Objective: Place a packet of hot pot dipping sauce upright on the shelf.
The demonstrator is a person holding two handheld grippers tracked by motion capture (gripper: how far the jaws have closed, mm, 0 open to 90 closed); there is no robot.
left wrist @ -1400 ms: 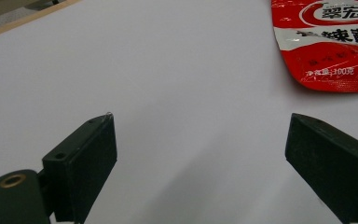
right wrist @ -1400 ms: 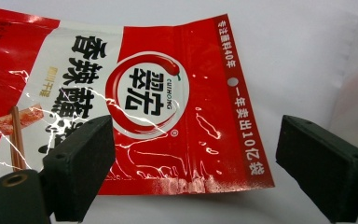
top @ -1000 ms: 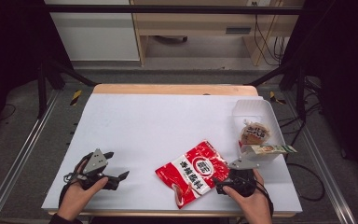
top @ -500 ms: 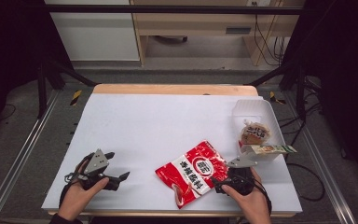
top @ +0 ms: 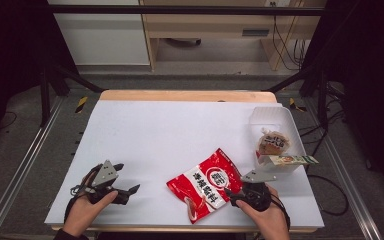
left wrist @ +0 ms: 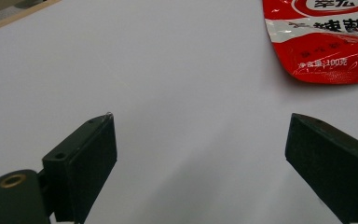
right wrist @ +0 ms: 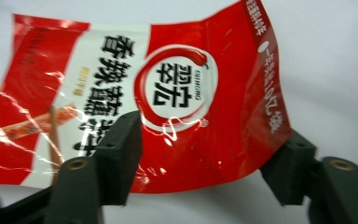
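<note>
Red and glossy, the seasoning packet (top: 206, 183) lies low in the frame's centre on the white table (top: 180, 135), printed with a round white logo. The right gripper (right wrist: 205, 154) has just been closing, its jaws pinching the packet's crinkled edge. The slick film could slip free. The left gripper (left wrist: 200, 154) gapes, empty.
</note>
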